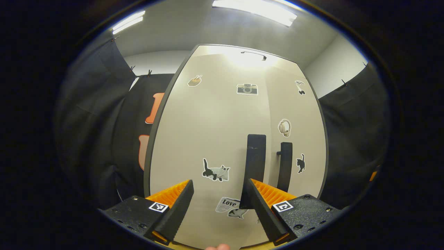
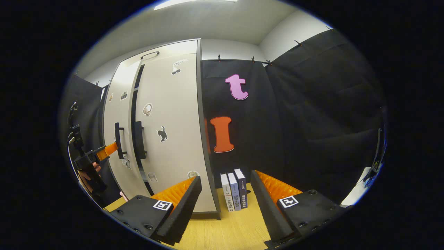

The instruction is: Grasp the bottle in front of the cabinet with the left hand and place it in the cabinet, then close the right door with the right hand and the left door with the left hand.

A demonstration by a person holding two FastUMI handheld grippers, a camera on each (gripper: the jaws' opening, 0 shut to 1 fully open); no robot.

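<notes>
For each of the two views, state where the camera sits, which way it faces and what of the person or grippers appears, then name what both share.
Left gripper view: rides on the left gripper, close up facing the cabinet doors; a fingertip below.
Right gripper view: rides on the right gripper, facing the cabinet's right edge, books and wall; left gripper and a hand farther off.
Shared: cabinet doors, both black handles.

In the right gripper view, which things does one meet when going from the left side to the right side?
Left tongs held by a hand → left door handle → right door handle → cat sticker → three standing books.
</notes>
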